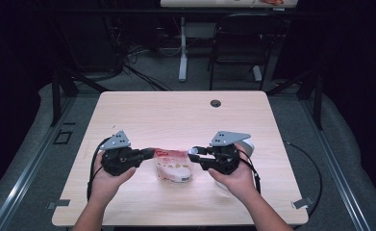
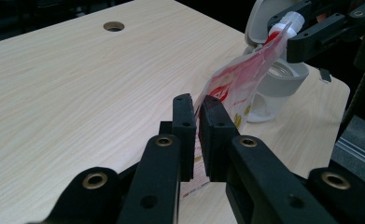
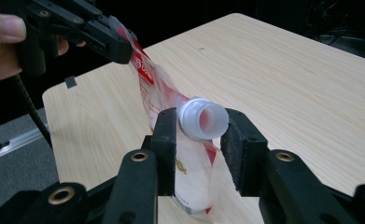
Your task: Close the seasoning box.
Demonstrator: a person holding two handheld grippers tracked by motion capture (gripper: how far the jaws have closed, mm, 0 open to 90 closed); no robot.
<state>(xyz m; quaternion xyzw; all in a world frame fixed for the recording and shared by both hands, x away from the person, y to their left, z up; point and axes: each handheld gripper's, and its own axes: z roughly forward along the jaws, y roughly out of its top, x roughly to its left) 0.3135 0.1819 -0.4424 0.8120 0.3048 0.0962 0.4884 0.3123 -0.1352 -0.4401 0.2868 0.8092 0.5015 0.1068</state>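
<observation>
High view, pouch: the red-and-white spout pouch (image 1: 172, 164) hangs between my two grippers over the near middle of the bench (image 1: 142, 110), held off the wood, I judge, so that it can be steered.
High view, left gripper (image 1: 150, 154): it pinches the pouch's left corner and keeps the film stretched.
High view, right gripper (image 1: 192, 152): it meets the pouch at its right end, where the spout sits.
High view, white container (image 1: 245, 144): it stands just right of my right hand, probably where the contents are meant to go.
Left gripper view, jaws: almost shut, only the thin film of the pouch (image 2: 234, 84) between the pads, so I have it firmly.
Left gripper view, far end: the right gripper (image 2: 290, 28) has the white spout (image 2: 287, 21) beside the open lidded container (image 2: 276, 70).
Right gripper view, jaws: partly open around the spout (image 3: 203, 119); the left pad touches it, the right pad stands just apart or barely touches, so I cannot tell if the grip is tight.
Right gripper view, far left: my left gripper (image 3: 117, 44) clamps the top corner.
</observation>
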